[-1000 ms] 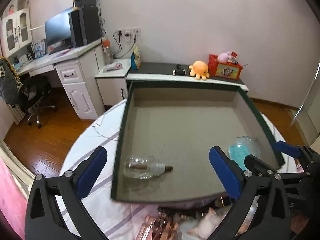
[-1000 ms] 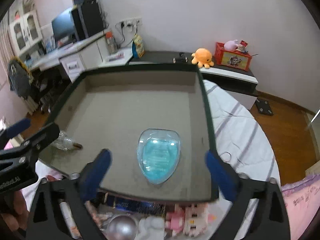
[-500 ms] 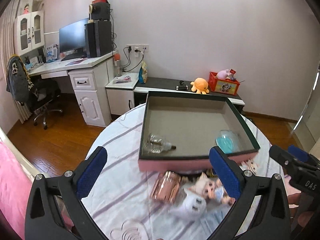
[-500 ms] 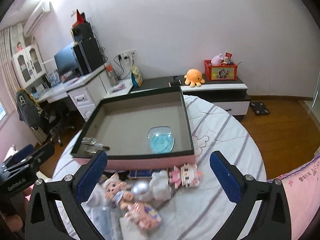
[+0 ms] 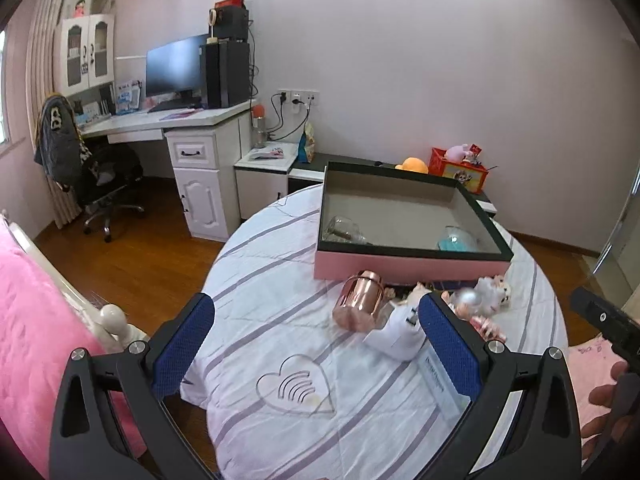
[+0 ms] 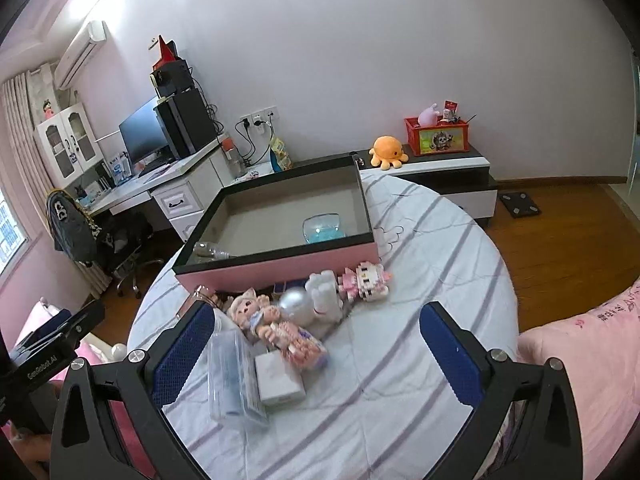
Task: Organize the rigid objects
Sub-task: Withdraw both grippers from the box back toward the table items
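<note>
A pink box with a dark rim [image 5: 408, 266] [image 6: 280, 266] stands on the round striped table. Inside lie a clear glass bottle [image 5: 342, 230] [image 6: 208, 250] and a blue clear bowl [image 5: 458, 239] [image 6: 321, 228]. In front of the box lies a pile: a copper cup [image 5: 358, 300], a white figure [image 5: 396, 332] [image 6: 324, 294], a silver ball [image 6: 294, 302], a doll [image 6: 260, 316], a pink brick figure [image 6: 366, 280], a clear case [image 6: 234, 376] and a white box [image 6: 278, 380]. My left gripper [image 5: 316, 344] and right gripper [image 6: 316, 354] are open, empty, held back above the table's near side.
A desk with monitor and an office chair [image 5: 104, 176] stand at the left. A low cabinet with an orange plush [image 6: 387, 152] and red crate [image 6: 438, 136] is behind the table. Pink bedding [image 5: 36, 320] lies at the left, and more pink bedding [image 6: 580, 344] at the right.
Both grippers have pulled back and up from over the box. The bottle and bowl stay in the box, and the pile in front of it has come into view.
</note>
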Action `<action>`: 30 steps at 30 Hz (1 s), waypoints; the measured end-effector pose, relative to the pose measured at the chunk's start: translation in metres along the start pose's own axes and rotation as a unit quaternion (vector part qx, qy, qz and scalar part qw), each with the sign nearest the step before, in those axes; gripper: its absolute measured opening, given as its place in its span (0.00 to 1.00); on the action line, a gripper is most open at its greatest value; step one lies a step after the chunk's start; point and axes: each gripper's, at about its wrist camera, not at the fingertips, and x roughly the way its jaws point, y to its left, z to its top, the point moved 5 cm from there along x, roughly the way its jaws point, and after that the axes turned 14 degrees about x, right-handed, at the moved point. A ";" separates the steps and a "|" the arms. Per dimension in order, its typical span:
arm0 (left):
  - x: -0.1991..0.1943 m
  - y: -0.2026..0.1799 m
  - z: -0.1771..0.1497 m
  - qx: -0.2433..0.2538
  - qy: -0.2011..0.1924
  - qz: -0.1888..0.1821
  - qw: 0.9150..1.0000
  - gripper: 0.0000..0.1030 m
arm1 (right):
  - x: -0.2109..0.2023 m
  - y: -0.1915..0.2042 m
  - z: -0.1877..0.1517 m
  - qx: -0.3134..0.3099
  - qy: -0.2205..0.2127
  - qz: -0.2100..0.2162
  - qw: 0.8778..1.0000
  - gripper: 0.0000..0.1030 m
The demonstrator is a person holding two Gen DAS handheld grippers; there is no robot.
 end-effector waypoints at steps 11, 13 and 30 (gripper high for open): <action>-0.009 -0.017 -0.017 0.017 0.013 -0.004 1.000 1.00 | -0.006 0.006 -0.019 -0.029 0.013 -0.005 0.999 1.00; -0.008 -0.016 -0.018 0.016 0.015 -0.004 1.000 1.00 | -0.005 0.005 -0.021 -0.031 0.017 -0.007 0.999 1.00; 0.054 -0.040 -0.035 0.045 0.066 -0.027 0.996 1.00 | 0.061 -0.008 -0.043 -0.063 0.101 -0.025 0.993 1.00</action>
